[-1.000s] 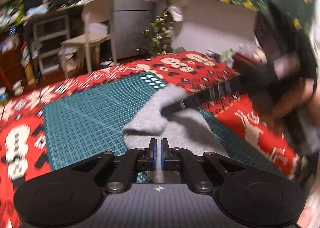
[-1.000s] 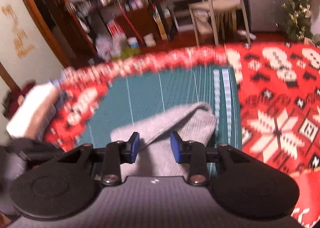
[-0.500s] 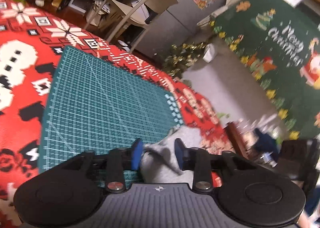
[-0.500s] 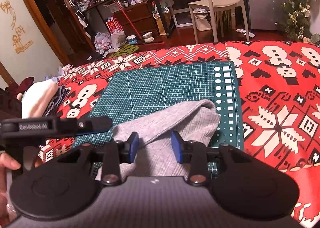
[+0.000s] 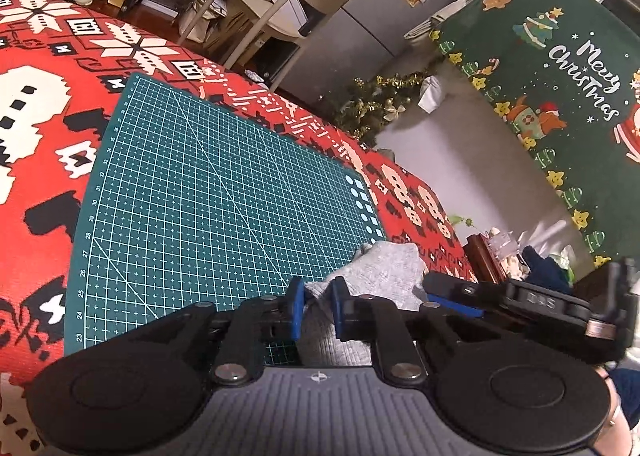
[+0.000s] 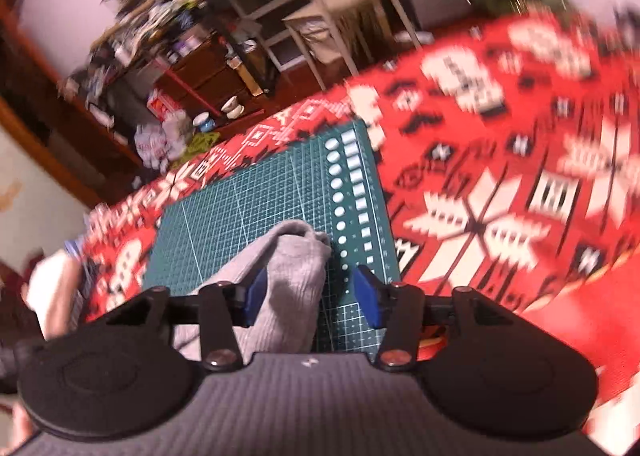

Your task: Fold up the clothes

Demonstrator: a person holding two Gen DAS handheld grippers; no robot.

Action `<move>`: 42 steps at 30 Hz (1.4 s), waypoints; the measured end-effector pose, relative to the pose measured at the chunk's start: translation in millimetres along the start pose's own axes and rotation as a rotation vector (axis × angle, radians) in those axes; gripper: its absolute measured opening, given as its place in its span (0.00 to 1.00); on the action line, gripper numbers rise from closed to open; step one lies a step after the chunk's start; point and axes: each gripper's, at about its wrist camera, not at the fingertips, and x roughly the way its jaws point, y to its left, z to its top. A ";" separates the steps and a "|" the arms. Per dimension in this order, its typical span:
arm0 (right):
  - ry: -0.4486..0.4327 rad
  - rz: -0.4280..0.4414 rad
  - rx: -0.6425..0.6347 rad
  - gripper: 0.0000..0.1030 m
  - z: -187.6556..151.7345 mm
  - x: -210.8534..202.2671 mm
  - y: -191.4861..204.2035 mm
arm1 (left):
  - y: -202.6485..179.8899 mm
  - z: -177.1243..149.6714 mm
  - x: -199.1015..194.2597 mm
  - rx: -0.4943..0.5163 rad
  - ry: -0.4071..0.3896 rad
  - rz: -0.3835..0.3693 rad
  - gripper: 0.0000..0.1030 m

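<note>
grey garment (image 6: 288, 280) let go, bunched on green mat (image 5: 208, 207)
left gripper (image 5: 316, 310) fingers parted; right gripper (image 6: 310, 296) spread wider; we held nothing.

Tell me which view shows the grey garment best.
The right wrist view: the grey garment shows as a bunched fold on the green mat. The left wrist view catches only a small corner behind its fingers.

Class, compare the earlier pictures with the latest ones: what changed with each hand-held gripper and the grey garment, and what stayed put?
The left hand-held gripper, shut a second ago, has opened around a grey garment edge. The right hand-held gripper has spread wider, the garment between its jaws. The garment still lies on the green cutting mat over the red cloth.
</note>
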 end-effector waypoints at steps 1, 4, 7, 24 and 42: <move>0.008 0.020 0.040 0.03 0.5 5.0 -6.8 | -0.1 0.2 -0.6 0.000 -0.003 0.002 0.12; -0.006 0.053 0.076 0.03 3.1 14.3 -12.6 | -0.9 0.9 -3.2 0.004 -0.016 0.012 0.10; -0.039 0.036 0.054 0.03 3.2 13.3 -10.5 | -2.6 0.4 -5.7 0.018 -0.036 0.021 0.09; -0.015 0.065 0.051 0.31 -9.5 1.4 -4.8 | 0.1 1.3 -9.7 0.012 -0.090 0.076 0.08; 0.126 0.093 -0.247 0.32 -78.6 -67.7 69.7 | 18.9 -24.1 -88.5 -0.176 -0.239 0.286 0.08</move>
